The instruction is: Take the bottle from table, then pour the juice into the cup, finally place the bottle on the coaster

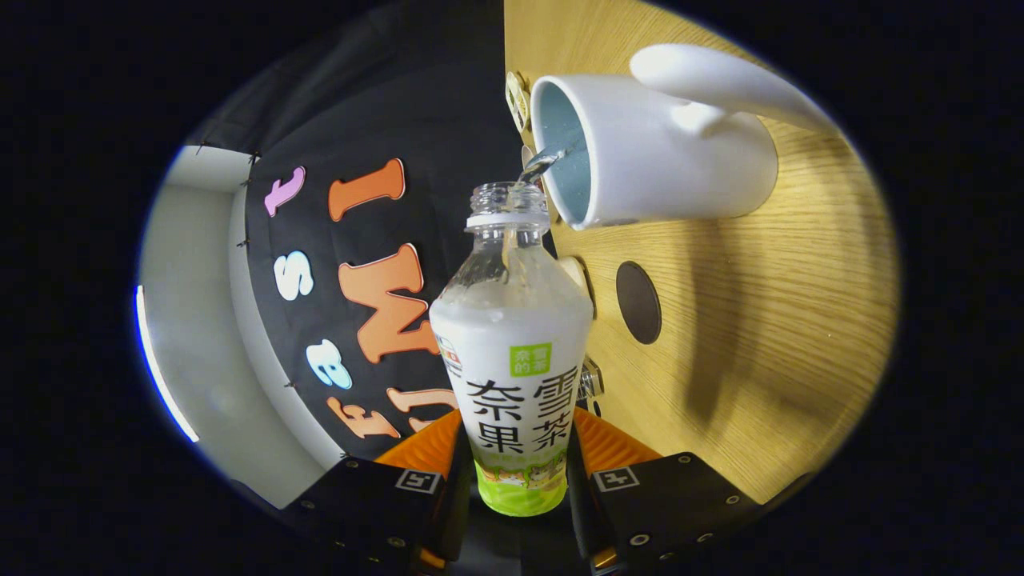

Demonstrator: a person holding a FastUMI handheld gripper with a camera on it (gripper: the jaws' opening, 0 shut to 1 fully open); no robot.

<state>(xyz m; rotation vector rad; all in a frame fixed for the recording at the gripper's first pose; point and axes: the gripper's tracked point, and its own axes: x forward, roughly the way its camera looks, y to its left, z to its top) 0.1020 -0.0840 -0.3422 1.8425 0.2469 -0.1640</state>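
Tongs (520,480) clamped on the bottle (512,352), pouring into the cup (656,152).

The view is rolled sideways, so the worktop (768,320) stands as a vertical wooden plane on the right. Both fingers of the tongs press on the lower body of the bottle, one on each side of its label. The bottle is uncapped, and its open neck points toward the mouth of the white cup just beyond it. A thin clear stream (540,164) runs from the neck into the cup. A dark round coaster (638,302) lies on the worktop beside the cup, apart from it.
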